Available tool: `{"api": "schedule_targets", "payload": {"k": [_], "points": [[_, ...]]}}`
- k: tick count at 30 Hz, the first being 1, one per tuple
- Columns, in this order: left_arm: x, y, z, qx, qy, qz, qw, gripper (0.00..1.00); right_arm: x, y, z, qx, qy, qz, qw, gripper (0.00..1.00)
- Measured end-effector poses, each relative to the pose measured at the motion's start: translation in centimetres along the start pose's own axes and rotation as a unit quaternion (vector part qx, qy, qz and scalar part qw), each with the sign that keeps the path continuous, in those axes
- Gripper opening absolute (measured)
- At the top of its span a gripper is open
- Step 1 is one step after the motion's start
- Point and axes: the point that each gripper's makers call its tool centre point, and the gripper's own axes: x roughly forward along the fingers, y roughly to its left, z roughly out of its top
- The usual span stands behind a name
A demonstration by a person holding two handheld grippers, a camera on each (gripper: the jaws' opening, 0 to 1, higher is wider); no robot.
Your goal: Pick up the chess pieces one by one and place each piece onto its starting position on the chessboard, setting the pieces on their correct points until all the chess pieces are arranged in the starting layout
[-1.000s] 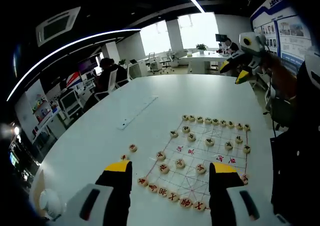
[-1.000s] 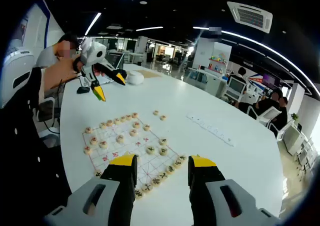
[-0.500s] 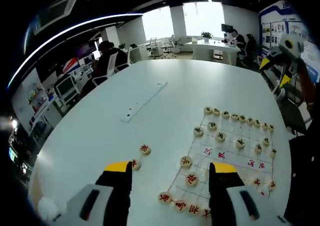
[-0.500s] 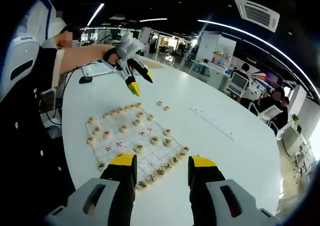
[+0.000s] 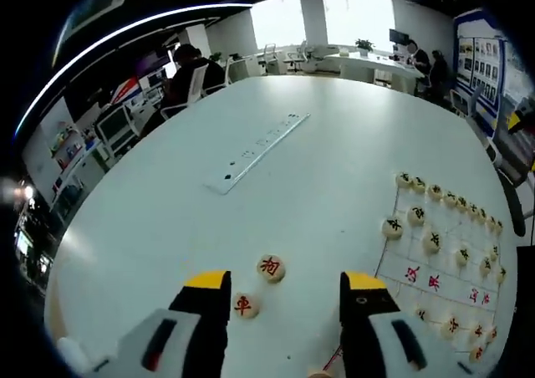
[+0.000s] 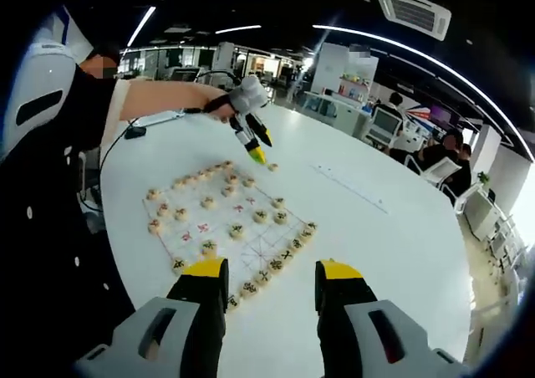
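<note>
Two loose round wooden pieces with red characters lie on the white table, left of the chessboard (image 5: 418,252): one (image 5: 270,268) just ahead of my jaws and one (image 5: 244,304) beside the left jaw. My left gripper (image 5: 284,294) hovers over them, open and holding nothing. The board carries several pieces along its rows and edges. In the right gripper view the left gripper (image 6: 253,144), held in a hand, hangs past the far side of the chessboard (image 6: 251,248) near a loose piece (image 6: 272,167). My right gripper (image 6: 272,282) stands open at the board's near corner.
A long white strip (image 5: 259,152) lies on the table beyond the loose pieces, also in the right gripper view (image 6: 351,190). The person's dark sleeve and body (image 6: 50,227) fill the left. Desks, monitors and seated people stand around the room.
The left gripper has swung across the board toward its far side and come down close to the two loose pieces. The right gripper has stayed open near the board's corner.
</note>
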Motion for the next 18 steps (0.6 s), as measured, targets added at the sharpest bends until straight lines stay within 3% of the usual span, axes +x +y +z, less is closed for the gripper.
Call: {"api": "schedule_targets", "payload": {"k": [7, 13, 18], "points": [[2.3, 0.6, -0.8, -0.025, 0.015, 0.012, 0.9995, 0.43, -0.5, -0.4, -0.6, 0.014, 0.001, -0.009, 0.9999, 0.42], [2.8, 1.2, -1.1, -0.044, 0.013, 0.014, 0.9989, 0.33, -0.3, -0.6, -0.8, 0.018, 0.002, -0.008, 0.9998, 0.42], [3.4, 1.0, -1.2, -0.054, 0.016, 0.011, 0.9984, 0.31, -0.2, -0.6, -0.9, 0.020, -0.001, -0.006, 0.9998, 0.42]]}}
